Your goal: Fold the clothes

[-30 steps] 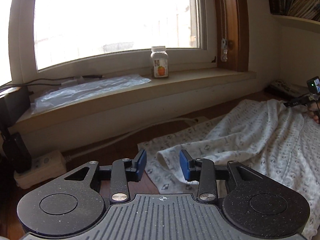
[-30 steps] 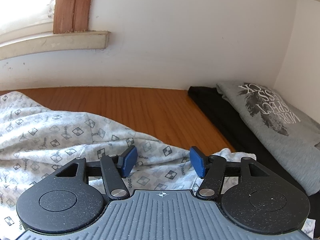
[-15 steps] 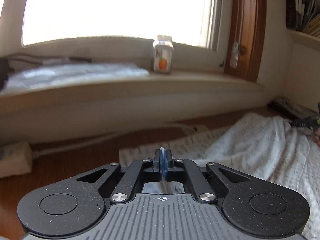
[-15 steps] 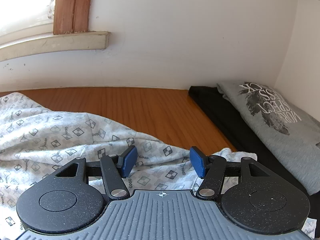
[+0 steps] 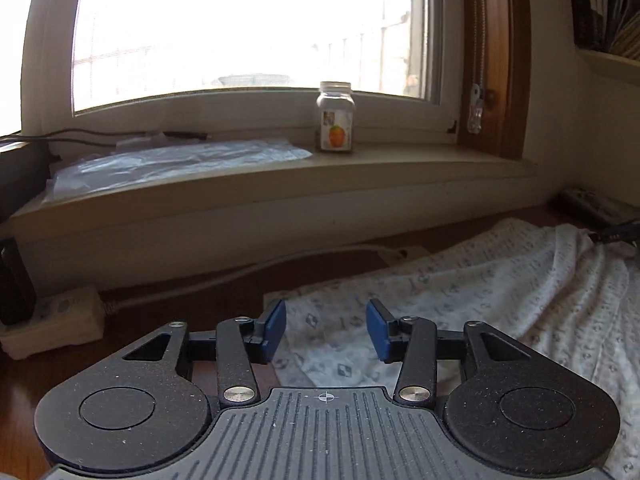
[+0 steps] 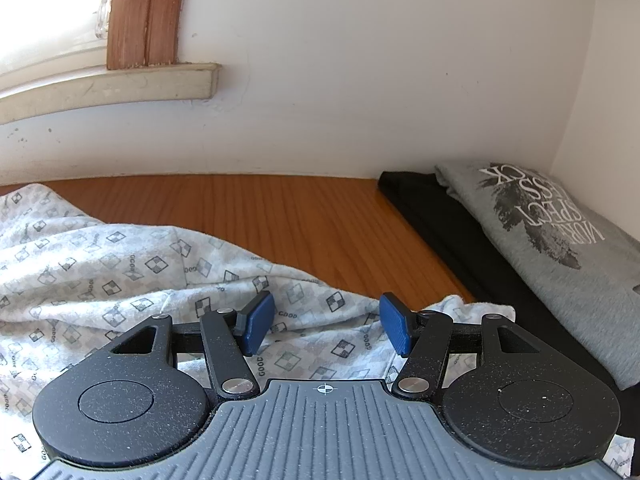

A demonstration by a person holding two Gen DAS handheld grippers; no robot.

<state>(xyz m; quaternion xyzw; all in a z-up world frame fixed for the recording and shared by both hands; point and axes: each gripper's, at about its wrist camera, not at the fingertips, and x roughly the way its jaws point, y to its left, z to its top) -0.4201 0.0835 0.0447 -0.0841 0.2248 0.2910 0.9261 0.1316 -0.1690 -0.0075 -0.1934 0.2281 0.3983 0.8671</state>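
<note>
1. Patterned white garment (image 5: 500,292): lies rumpled across the wooden surface (image 6: 304,216), one flat corner toward the window side, the bulk bunched toward the right. Printed with small checked squares.
2. Left tongs (image 5: 326,330): jaws apart, having just been opening; nothing gripped. The garment's flat corner lies below and between the blue pads (image 5: 276,324), which do not press on it.
3. Right tongs (image 6: 326,326): jaws apart at middling width, empty, poised over a fold of the same garment (image 6: 120,280).
4. Folded grey printed T-shirt (image 6: 560,240): stacked on a dark folded garment (image 6: 440,220) at the far right of the surface, apart from the work piece. Judged to be the finished pile.
5. Bystanders: jar with fruit label (image 5: 336,122) and clear plastic sheet (image 5: 180,164) on the windowsill; power strip (image 5: 52,320) at left.
6. Step in hand, judged: take hold of the garment's edges to spread it flat.
7. Handling advice: lower each pair of tongs so that a single layer of hem sits between the pads; close fully before lifting; draw both hands apart evenly to remove the bunching; keep clear of the finished pile.
</note>
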